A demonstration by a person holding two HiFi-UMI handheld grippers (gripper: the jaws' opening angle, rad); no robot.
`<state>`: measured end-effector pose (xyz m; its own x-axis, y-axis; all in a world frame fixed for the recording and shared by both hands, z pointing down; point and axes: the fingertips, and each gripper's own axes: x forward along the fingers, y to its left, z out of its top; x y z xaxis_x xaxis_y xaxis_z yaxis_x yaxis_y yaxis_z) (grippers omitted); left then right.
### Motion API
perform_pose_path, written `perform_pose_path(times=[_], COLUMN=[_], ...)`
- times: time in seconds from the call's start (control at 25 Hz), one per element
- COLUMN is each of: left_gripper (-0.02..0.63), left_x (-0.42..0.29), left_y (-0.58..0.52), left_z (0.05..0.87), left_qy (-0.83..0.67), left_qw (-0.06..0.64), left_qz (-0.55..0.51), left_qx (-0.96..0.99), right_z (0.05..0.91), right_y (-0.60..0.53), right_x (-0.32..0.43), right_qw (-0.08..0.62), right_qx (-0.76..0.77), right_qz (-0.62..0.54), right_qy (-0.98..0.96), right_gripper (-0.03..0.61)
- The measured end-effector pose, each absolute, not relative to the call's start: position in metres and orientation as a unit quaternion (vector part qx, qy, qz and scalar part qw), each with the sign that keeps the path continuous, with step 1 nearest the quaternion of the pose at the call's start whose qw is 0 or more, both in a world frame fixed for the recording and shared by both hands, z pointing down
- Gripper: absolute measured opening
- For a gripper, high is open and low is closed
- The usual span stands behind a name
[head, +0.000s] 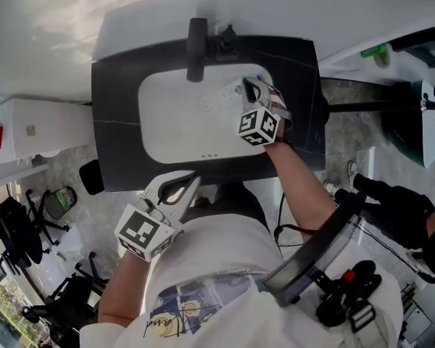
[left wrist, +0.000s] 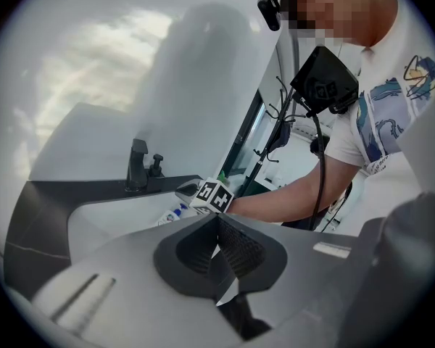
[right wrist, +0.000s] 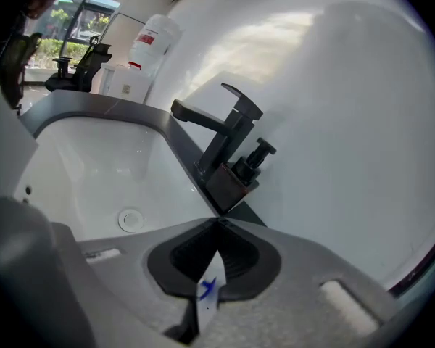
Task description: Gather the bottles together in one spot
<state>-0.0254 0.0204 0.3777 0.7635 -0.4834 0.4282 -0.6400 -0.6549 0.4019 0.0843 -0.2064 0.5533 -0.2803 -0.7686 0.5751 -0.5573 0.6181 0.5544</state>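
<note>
the right tongs [head: 248, 91] hang over the right half of the white sink [head: 167, 114], tips pointing toward the black faucet [head: 196, 49]. in the right gripper view these tongs [right wrist: 219, 225] are closed, tip against tip, with nothing pinched between the pads. through the slot behind the tips a white patch with a blue mark shows, too little of it to tell what it is. the faucet [right wrist: 225, 133] stands just ahead of them and the drain [right wrist: 131, 219] lies down to their left.

the left tongs [head: 192, 180] are held back at the front edge of the dark surface [head: 116, 85], well apart from the right pair. in the left gripper view the left tongs [left wrist: 217, 217] are also closed and empty.

beyond the left tongs a white bottle [left wrist: 172, 213] with a blue cap lies in the sink, just beside the right tongs.
</note>
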Motion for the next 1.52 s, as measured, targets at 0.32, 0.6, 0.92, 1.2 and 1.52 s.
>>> perform_pose_path(times=[0.32,0.6,0.92,1.2,1.52], left_gripper=[0.002,0.002,0.002,0.002,0.002], left_x=[-0.013,-0.018,-0.032,-0.044,-0.054], left_y=[0.021,0.019,0.017,0.018,0.020], left_z=[0.378,0.380,0.385,0.388,0.385], left_qy=[-0.304,-0.317,-0.340,-0.348,-0.354], left_qw=[0.285,0.290,0.308,0.313,0.308], left_qz=[0.145,0.144,0.150,0.155,0.160], left_qx=[0.897,0.891,0.876,0.870,0.869], right_z=[0.581,0.620,0.659,0.682,0.691], right_y=[-0.195,-0.169,-0.181,-0.184,-0.183], right_x=[0.109,0.101,0.110,0.121,0.124], right_qw=[0.444,0.404,0.394,0.401,0.412], right_qx=[0.428,0.452,0.505,0.567,0.583], right_qz=[-0.035,0.160,0.225,0.253,0.261], right_qy=[-0.786,-0.779,-0.734,-0.673,-0.650], right_gripper=[0.002,0.088,0.146,0.098,0.042])
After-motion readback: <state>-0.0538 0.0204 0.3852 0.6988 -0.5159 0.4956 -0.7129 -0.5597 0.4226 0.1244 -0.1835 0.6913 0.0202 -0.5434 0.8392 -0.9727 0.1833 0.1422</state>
